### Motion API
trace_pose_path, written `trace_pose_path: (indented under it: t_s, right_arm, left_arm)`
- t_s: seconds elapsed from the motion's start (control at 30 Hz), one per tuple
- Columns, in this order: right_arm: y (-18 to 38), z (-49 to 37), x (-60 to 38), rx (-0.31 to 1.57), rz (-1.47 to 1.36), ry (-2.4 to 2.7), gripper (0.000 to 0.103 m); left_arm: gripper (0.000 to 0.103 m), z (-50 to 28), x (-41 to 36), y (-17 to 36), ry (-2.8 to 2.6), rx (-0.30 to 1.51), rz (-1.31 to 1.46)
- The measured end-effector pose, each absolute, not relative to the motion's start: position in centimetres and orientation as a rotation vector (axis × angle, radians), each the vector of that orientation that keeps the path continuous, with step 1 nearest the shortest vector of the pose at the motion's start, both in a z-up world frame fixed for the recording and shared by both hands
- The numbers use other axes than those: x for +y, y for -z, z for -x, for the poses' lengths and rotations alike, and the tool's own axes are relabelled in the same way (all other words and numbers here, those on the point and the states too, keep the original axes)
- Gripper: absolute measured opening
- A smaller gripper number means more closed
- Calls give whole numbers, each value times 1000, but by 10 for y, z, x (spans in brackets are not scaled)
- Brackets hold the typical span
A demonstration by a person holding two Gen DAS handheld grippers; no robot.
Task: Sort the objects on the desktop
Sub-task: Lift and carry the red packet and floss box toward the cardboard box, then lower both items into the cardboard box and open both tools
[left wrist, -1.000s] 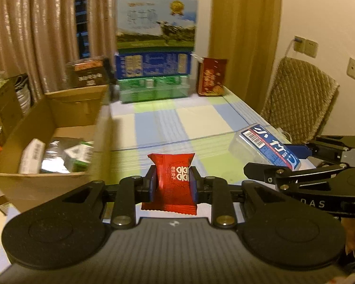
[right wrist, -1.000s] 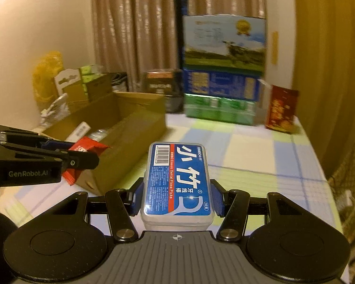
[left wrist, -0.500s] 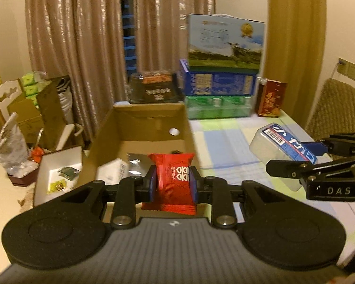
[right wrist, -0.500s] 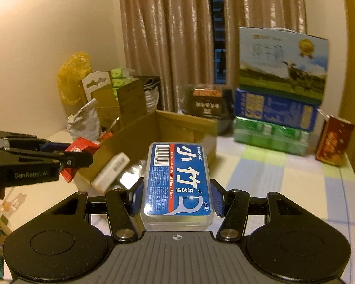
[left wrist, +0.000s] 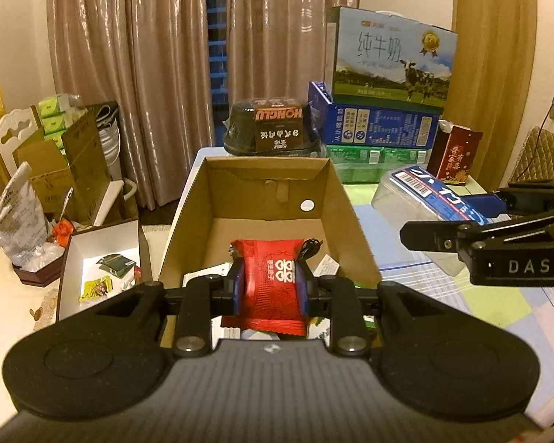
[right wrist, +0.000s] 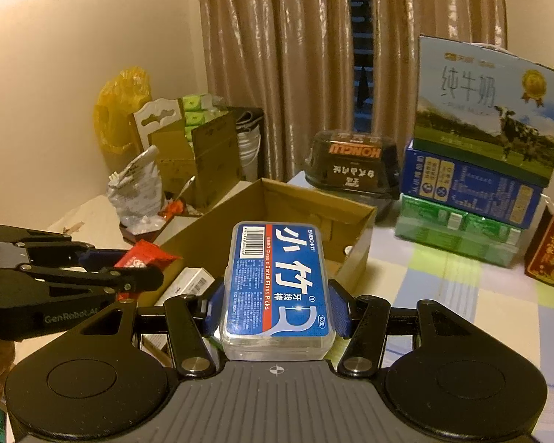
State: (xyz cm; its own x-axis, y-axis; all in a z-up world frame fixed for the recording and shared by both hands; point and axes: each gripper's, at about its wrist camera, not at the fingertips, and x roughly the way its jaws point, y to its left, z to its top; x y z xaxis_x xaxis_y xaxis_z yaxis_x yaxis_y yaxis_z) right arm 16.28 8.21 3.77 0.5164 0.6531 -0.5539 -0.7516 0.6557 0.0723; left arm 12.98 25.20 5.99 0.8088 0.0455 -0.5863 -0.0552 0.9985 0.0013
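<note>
We are holding a red snack packet (left wrist: 269, 285) in the left gripper (left wrist: 269, 288), jaws clamped, above the cardboard box (left wrist: 345, 217); the right gripper (right wrist: 277, 295), jaws half-spread, is gripping a floss-pick case (right wrist: 277, 288).

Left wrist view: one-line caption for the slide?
Left gripper holds a red snack packet above the open cardboard box.
</note>
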Motion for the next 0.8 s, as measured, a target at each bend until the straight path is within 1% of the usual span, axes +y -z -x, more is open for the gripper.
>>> trace_pose_path:
  t_s: [0.8]
  right_arm:
    - [-10,-232,125,654,168,-795,54]
  left_arm:
    - [23,-218,287,-32,-21,678,32]
